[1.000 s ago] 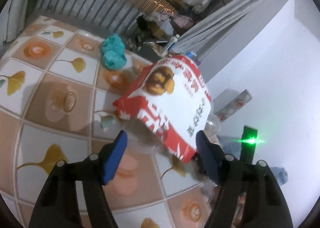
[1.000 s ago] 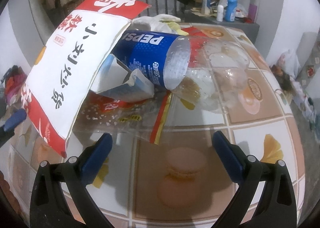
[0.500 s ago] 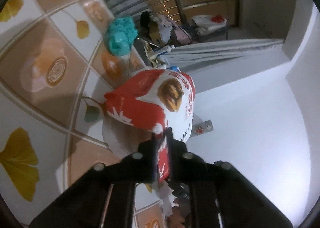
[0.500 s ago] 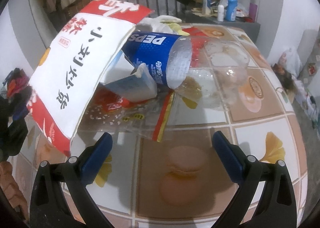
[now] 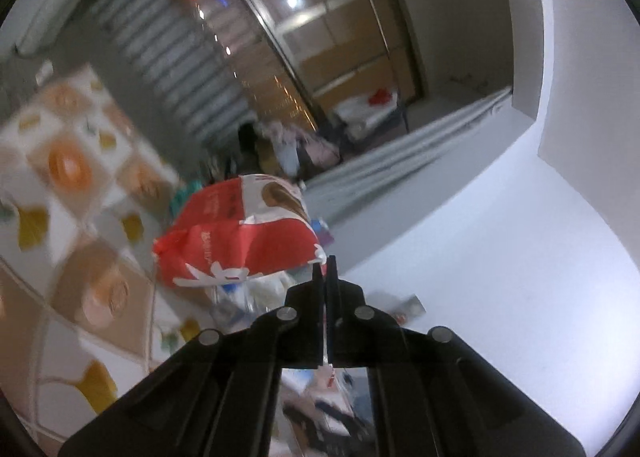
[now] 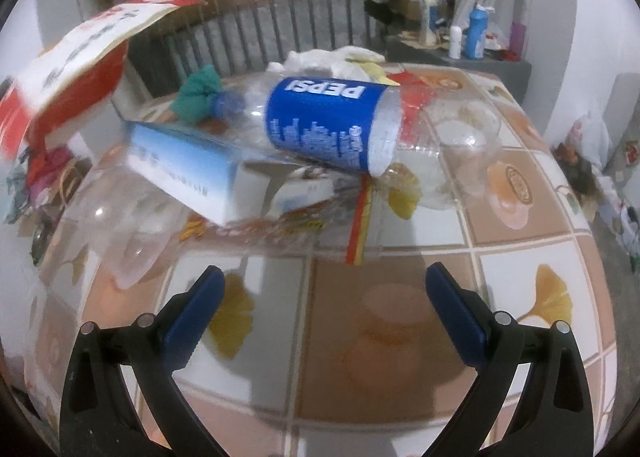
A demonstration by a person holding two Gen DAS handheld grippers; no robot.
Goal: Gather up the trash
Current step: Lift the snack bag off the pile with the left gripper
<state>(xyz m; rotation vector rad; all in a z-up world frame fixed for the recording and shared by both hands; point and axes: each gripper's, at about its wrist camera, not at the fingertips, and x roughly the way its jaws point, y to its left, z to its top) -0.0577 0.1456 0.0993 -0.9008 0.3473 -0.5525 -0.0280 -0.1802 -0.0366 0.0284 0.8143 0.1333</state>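
Observation:
My left gripper (image 5: 326, 269) is shut on a corner of the red and white snack bag (image 5: 248, 241), which hangs lifted off the table. In the right wrist view the same bag (image 6: 68, 69) floats at the upper left, blurred. Under where it lay, a Pepsi bottle (image 6: 328, 125) lies on its side across a blue and white carton (image 6: 184, 165). Clear plastic wrappers (image 6: 460, 137) and a red-edged film (image 6: 360, 225) lie around them. My right gripper (image 6: 324, 277) stands open over the tiled table (image 6: 400, 317), short of the pile, holding nothing.
A teal wad (image 6: 198, 97) and a white plastic bag (image 6: 332, 57) sit behind the bottle. A clear cup (image 6: 116, 225) lies at the left table edge. Bottles (image 6: 476, 37) stand on a grey ledge at the back right. Clutter (image 6: 580, 165) covers the floor on the right.
The left gripper's jaws closed on the snack bag's corner, then it swung up and lifted the bag off the pile, uncovering the bottle and carton. The right gripper stayed put.

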